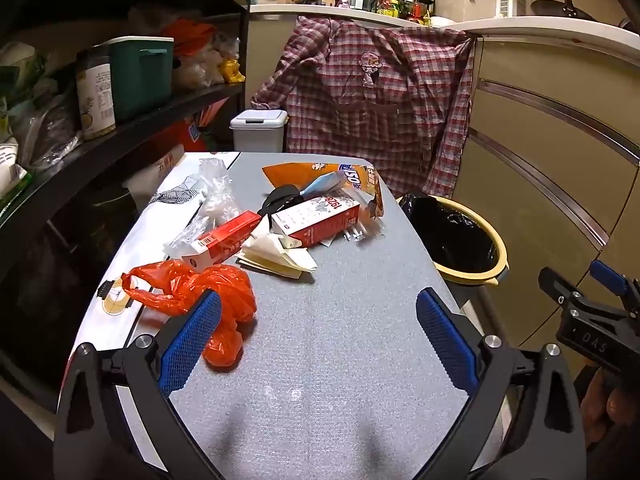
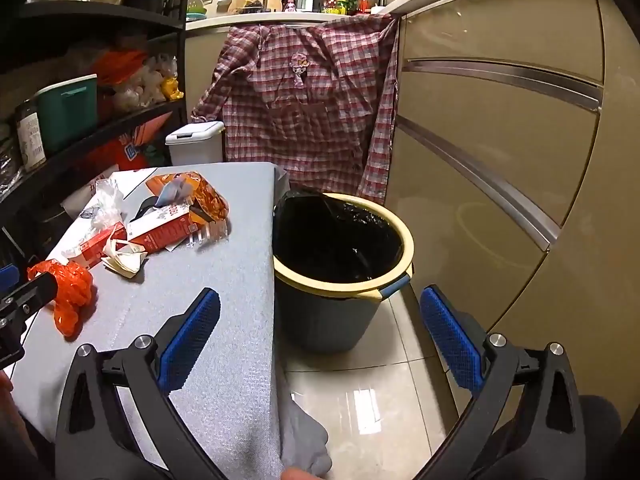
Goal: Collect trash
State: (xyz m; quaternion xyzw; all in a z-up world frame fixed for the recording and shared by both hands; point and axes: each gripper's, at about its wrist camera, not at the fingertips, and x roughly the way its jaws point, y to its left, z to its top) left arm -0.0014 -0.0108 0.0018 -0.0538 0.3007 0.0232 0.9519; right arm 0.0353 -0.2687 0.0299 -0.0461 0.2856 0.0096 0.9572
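Trash lies on a grey table: a crumpled orange plastic bag near the front left, a long red box, white paper, a red-and-white carton, clear plastic and an orange snack wrapper. A bin lined with a black bag stands on the floor right of the table. My left gripper is open and empty above the table, its left finger beside the orange bag. My right gripper is open and empty over the table's right edge, in front of the bin.
A black shelf rack with jars and a green box runs along the left. A small white lidded bin and a hanging plaid shirt are behind the table. Beige cabinet drawers stand at the right. The floor is glossy tile.
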